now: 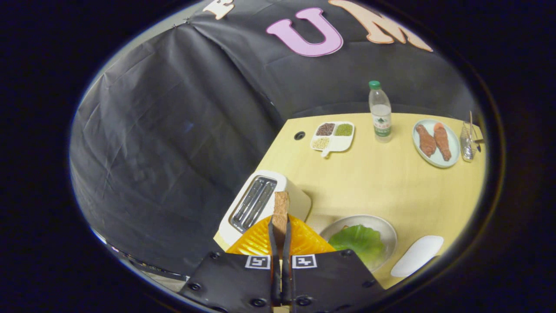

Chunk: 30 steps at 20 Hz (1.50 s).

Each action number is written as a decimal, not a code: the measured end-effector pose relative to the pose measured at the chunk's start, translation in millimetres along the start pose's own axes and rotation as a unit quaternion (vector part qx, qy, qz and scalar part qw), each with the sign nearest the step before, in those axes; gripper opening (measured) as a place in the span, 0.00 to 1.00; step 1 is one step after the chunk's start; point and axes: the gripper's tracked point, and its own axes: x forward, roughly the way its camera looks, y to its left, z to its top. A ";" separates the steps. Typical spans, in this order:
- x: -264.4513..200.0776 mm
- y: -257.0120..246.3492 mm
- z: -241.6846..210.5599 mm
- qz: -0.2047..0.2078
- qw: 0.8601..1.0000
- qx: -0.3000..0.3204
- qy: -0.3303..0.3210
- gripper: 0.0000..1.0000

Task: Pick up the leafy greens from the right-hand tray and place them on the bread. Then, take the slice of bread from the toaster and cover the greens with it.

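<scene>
The slice of bread (pixel 281 209) stands on edge, clamped between the jaws of the gripper (pixel 281 226), which press on its two faces; it is lifted clear of the toaster (pixel 260 204), whose slots lie just beyond and to the left of the jaws and look bare. Directly under the jaws sits an orange ridged thing (pixel 304 241), which I cannot identify. Just to the right of the jaws a grey plate (pixel 382 230) holds the leafy greens (pixel 358 241); a reddish edge peeks from under the leaf, and whether bread lies beneath is hidden. Further right lies a white tray (pixel 417 256). Far beyond the jaws on the counter (pixel 391 187) stand a divided dish of grains (pixel 332 136), a water bottle (pixel 380 112) and a plate with two reddish pieces (pixel 435 142).

Judging by this, the greens seem already placed and the bread already taken; what remains is carrying it right and laying it flat over the leaf.
</scene>
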 end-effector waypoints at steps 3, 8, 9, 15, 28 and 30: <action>-4.1 -14.5 -9.2 -0.004 1.000 0.015 -0.002 0.04; 3.5 -50.7 -21.9 -0.020 0.999 0.050 -0.002 0.04; 3.4 -57.1 -25.7 -0.023 0.998 0.060 -0.003 0.04; 9.9 -88.0 -48.9 -0.032 0.994 0.107 -0.003 0.04; 27.1 -145.7 -91.3 -0.066 0.989 0.133 0.004 0.06; 25.7 -149.7 -96.7 -0.072 0.989 0.131 0.009 0.08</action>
